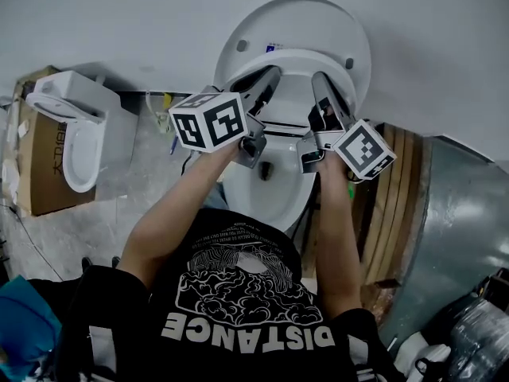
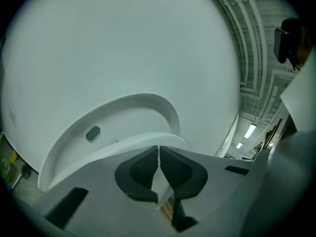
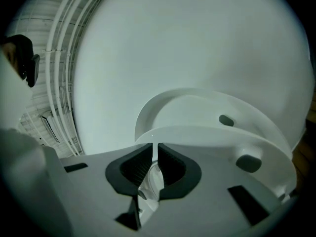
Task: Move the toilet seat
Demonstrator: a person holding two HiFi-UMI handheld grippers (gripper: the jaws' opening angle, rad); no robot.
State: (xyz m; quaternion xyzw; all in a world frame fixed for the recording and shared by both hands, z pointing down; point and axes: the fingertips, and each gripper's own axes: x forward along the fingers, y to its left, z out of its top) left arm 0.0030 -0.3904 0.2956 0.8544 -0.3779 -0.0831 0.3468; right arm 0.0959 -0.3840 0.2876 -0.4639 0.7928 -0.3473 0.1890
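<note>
The floor [image 1: 119, 213] is bare grey concrete, scuffed and dusty, and shows mostly from 7 to 10 o'clock. The toilet [image 1: 266, 193] stands on it near the middle, backed against the wall at 12 o'clock. At 9 o'clock a cardboard box [image 1: 44, 169] sits on the floor, with a second white toilet [image 1: 75, 126] against its right side. A thin cable [image 1: 24, 241] trails across at 8 o'clock. Wooden planks [image 1: 398, 189] lie at 3 o'clock, touching a curved grey metal sheet [image 1: 457, 237] at 4 o'clock.
</note>
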